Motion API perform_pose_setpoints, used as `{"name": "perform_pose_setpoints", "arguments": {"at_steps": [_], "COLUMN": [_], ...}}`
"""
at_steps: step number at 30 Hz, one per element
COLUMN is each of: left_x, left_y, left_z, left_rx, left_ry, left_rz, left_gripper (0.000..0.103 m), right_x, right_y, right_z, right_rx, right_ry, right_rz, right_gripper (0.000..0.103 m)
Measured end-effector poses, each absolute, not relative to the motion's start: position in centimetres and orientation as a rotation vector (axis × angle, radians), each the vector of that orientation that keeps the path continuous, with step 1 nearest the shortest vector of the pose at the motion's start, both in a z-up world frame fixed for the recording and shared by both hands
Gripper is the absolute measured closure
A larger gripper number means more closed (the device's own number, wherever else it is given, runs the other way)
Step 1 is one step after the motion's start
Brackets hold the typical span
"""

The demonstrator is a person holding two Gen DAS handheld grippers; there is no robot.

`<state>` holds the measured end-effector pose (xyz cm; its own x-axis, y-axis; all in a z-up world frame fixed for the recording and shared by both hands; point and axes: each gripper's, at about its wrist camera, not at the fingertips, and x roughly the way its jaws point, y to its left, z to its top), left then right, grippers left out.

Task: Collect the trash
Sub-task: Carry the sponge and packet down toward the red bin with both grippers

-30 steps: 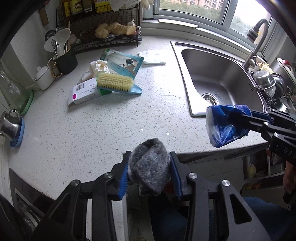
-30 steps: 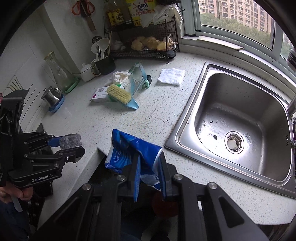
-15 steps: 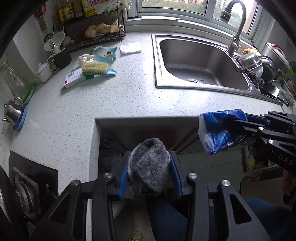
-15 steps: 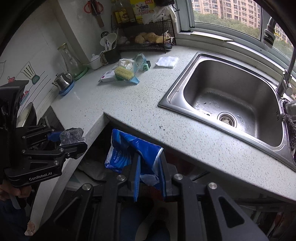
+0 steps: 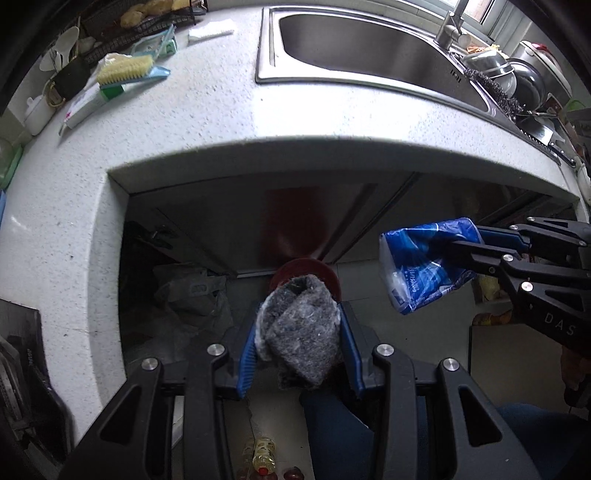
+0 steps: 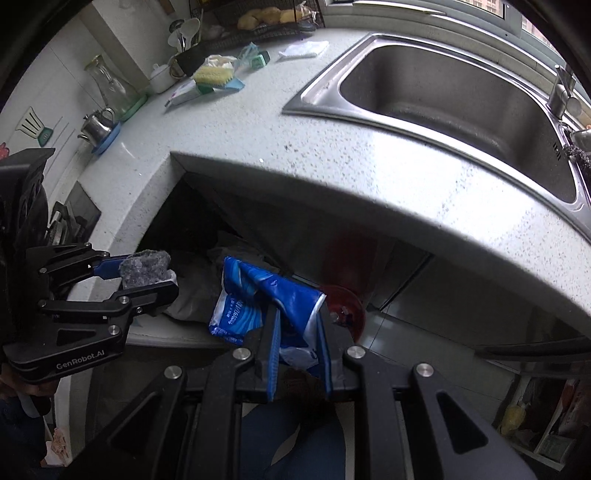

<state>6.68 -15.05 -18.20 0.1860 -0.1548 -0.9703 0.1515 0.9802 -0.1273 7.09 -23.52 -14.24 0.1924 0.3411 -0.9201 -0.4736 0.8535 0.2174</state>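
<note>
My left gripper [image 5: 298, 325] is shut on a grey wad of felt cloth [image 5: 301, 332], held in front of the counter edge, above a red bin [image 5: 304, 275] on the floor. It also shows in the right wrist view [image 6: 146, 271]. My right gripper [image 6: 297, 325] is shut on a crumpled blue plastic wrapper [image 6: 255, 299], held to the right of the left gripper [image 5: 424, 264]. The red bin [image 6: 345, 302] sits just beyond the wrapper, under the counter.
The speckled counter [image 5: 207, 110] curves above. It carries a yellow brush [image 5: 125, 70], a white box [image 5: 83, 107], wrappers and a white cloth [image 5: 210, 33]. A steel sink [image 6: 458, 96] is on the right. A grey plastic bag [image 5: 192, 291] lies under the counter.
Both grippers have drawn back and down from the counter, still holding their items. The space under the counter and the red bin have come into view.
</note>
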Motion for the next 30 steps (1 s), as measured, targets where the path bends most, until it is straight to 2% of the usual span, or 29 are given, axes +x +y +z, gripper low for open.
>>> {"name": "perform_pose_setpoints", "arguments": {"at_steps": [12, 26, 30], "left_x": [8.7, 11.6, 11.8], "left_y": [-14.4, -14.3, -14.6], "left_z": [-32.2, -48.2, -51.4], "left_rx": [-0.110, -0.121, -0.114], "left_ry": [1.431, 1.497, 1.497], "left_rz": [-0.161, -0.201, -0.234], "left_gripper": [0.066, 0.066, 0.066], "right_x": [9.1, 10.9, 11.2], "right_y": [-22.3, -20.7, -20.3], "right_z": [-26.4, -41.6, -45.5], "right_rx": [-0.144, -0.166, -0.155], "right_ry": [1.392, 1.459, 1.481], "right_rz": [0.506, 0.472, 0.470], "right_gripper": [0.087, 0.087, 0.086]}}
